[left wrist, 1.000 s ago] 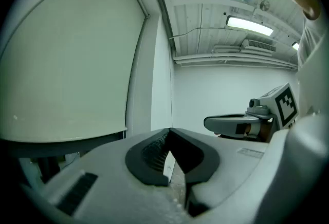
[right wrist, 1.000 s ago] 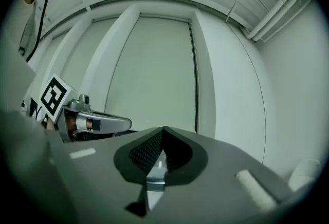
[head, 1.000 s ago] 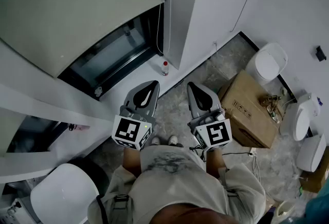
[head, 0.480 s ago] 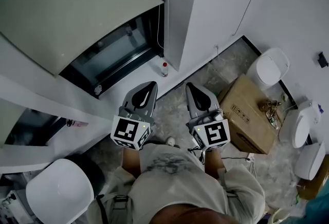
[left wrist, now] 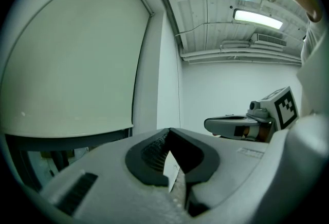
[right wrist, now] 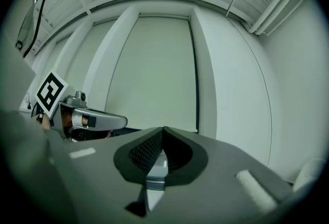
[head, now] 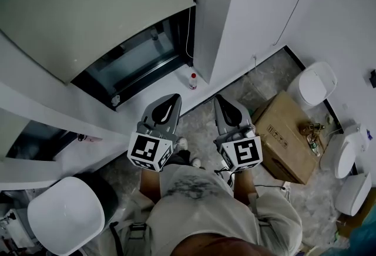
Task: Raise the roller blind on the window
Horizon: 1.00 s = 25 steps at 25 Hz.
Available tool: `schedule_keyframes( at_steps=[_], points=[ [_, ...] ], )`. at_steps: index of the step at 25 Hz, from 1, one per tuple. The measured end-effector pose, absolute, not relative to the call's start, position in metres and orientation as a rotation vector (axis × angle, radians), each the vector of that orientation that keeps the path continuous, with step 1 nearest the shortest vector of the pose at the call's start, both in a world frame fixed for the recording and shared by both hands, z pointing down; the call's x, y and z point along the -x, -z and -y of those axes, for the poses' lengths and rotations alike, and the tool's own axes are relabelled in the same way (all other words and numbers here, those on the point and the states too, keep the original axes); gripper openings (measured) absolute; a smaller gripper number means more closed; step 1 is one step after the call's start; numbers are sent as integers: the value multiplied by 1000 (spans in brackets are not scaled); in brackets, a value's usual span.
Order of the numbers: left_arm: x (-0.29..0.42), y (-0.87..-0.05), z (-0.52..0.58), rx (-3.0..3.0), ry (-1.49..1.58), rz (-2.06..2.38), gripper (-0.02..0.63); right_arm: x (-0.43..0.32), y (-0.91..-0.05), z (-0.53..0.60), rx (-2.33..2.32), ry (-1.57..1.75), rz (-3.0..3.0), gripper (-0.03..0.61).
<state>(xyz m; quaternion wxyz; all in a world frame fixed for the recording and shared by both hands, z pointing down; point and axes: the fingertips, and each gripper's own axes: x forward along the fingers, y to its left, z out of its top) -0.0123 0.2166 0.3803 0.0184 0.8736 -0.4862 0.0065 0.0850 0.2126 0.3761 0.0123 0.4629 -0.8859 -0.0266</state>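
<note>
Roller blind [head: 88, 8] hangs low at eleven o'clock, leaving only a bottom strip of window glass [head: 141, 58] bare. Its pull cord [head: 188, 37] runs down the blind's right edge, toward twelve o'clock. The left gripper [head: 171, 102] and right gripper [head: 225, 105] are both closed on nothing, well apart from the cord. Open one, pinch the cord squarely, and pull steadily.

The roller blind [head: 88, 8] covers the upper part of the window [head: 138, 61], left of a pillar [head: 214, 14]. A bottle [head: 192, 81] stands on the sill [head: 154, 98] near the pillar. A cardboard box [head: 288, 137] lies on the floor [head: 264, 81] to the right, and a stool [head: 64, 214] is at lower left.
</note>
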Motion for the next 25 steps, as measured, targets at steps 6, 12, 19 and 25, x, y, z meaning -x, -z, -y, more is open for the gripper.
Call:
schedule_keyframes(
  at_steps=[6, 12, 19, 25],
  points=[
    [25, -383, -184, -2718, -4, 1479, 5, -72, -377, -181, -1469, 100, 2739, 11],
    [33, -384, -145, -2724, 14, 1441, 5, -65, -380, -141, -1504, 83, 2697, 11],
    [47, -386, -99, -2731, 13, 1402, 5, -49, -381, -98, -1526, 89, 2689, 11],
    [55, -383, -63, -2765, 20, 1350, 5, -40, -376, -66, -1577, 107, 2656, 11]
  ],
)
